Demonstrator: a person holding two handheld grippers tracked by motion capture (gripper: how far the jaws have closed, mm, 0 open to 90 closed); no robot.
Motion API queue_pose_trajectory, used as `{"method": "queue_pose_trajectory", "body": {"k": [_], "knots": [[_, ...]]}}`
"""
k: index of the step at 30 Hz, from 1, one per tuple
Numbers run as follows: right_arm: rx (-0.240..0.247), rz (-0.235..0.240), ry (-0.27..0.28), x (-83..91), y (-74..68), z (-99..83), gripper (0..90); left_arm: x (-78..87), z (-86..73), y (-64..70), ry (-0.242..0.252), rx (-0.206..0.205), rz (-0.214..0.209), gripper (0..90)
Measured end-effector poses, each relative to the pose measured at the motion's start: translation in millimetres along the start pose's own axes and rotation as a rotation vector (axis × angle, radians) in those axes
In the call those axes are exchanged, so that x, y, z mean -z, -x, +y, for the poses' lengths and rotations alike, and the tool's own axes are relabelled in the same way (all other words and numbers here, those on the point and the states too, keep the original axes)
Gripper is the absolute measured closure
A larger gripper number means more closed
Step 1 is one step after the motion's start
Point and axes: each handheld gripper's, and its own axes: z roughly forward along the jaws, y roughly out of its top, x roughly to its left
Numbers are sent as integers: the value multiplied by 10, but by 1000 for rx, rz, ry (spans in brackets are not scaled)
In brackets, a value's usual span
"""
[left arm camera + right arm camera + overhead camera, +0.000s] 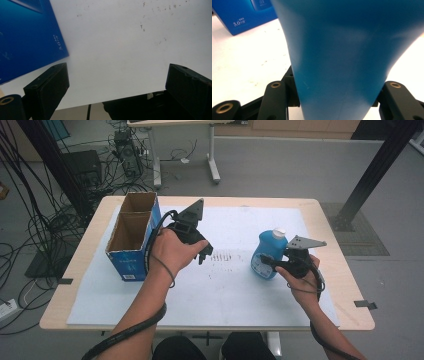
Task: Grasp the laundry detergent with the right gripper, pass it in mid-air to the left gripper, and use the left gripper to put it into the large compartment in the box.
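Observation:
A blue bottle [266, 253] with a white cap stands right of the mat's middle. My right gripper [264, 263] is shut on its lower body from the right. In the right gripper view the bottle [342, 50] sits pinched between the two black jaws of the right gripper [337, 102]. I cannot tell whether its base touches the mat. My left gripper [204, 254] hovers over the mat just right of the blue cardboard box [131, 240]. Seen in its own view, the left gripper [117, 85] is open with only white mat between its jaws.
The open-topped blue box [27, 37] has two compartments and stands at the table's left. A white mat [220, 285] covers most of the wooden table [350, 320]. Cables, desk legs and a black post lie on the floor beyond the far edge.

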Motion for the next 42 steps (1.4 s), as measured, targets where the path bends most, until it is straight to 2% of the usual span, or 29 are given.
{"method": "queue_pose_trajectory", "body": {"k": [5, 6, 12, 13, 16, 20, 22, 25, 27, 28, 29, 31, 32, 33, 34, 37, 38, 39, 40, 42], "knots": [[-31, 16, -16, 14, 24, 102, 461, 108, 16, -19, 11, -33, -1, 54], [-5, 26, -18, 9, 65, 152, 461, 166, 30, -41, 14, -49, -8, 48], [-3, 61, -43, -13, 154, 329, 460, 312, 82, -87, 35, -92, -15, 51], [-3, 68, -41, -22, 173, 365, 459, 375, 114, -103, 32, -126, -15, 51], [-9, 81, -44, -41, 202, 423, 459, 418, 147, -111, 34, -146, -14, 52], [-8, 108, -56, -110, 271, 567, 459, 537, 230, -132, 42, -208, -5, 54], [-4, 113, -60, -125, 283, 594, 459, 555, 245, -134, 45, -214, -6, 52], [3, 125, -64, -171, 314, 672, 458, 622, 296, -155, 52, -248, -3, 52], [2, 138, -68, -207, 330, 723, 458, 663, 328, -166, 65, -274, -11, 51], [8, 152, -74, -254, 337, 775, 458, 698, 359, -167, 76, -302, -6, 51], [8, 152, -74, -254, 337, 775, 458, 698, 359, -167, 76, -302, -6, 50], [17, 178, -81, -334, 331, 854, 458, 731, 386, -169, 75, -331, -16, 49], [20, 188, -81, -362, 327, 879, 457, 762, 410, -174, 78, -361, -14, 49], [20, 188, -81, -362, 327, 879, 457, 762, 410, -174, 78, -361, -14, 49], [19, 212, -82, -419, 314, 925, 457, 801, 429, -188, 83, -387, -13, 49], [27, 238, -90, -497, 284, 987, 457, 871, 447, -205, 105, -421, -8, 49], [27, 238, -90, -497, 284, 987, 457, 871, 447, -205, 105, -421, -8, 49], [36, 261, -98, -559, 253, 1028, 457, 915, 455, -217, 118, -448, -9, 49], [38, 273, -102, -586, 238, 1041, 457, 915, 455, -217, 118, -448, -9, 49], [43, 297, -113, -639, 208, 1065, 457, 956, 467, -238, 130, -480, -3, 48]]}}
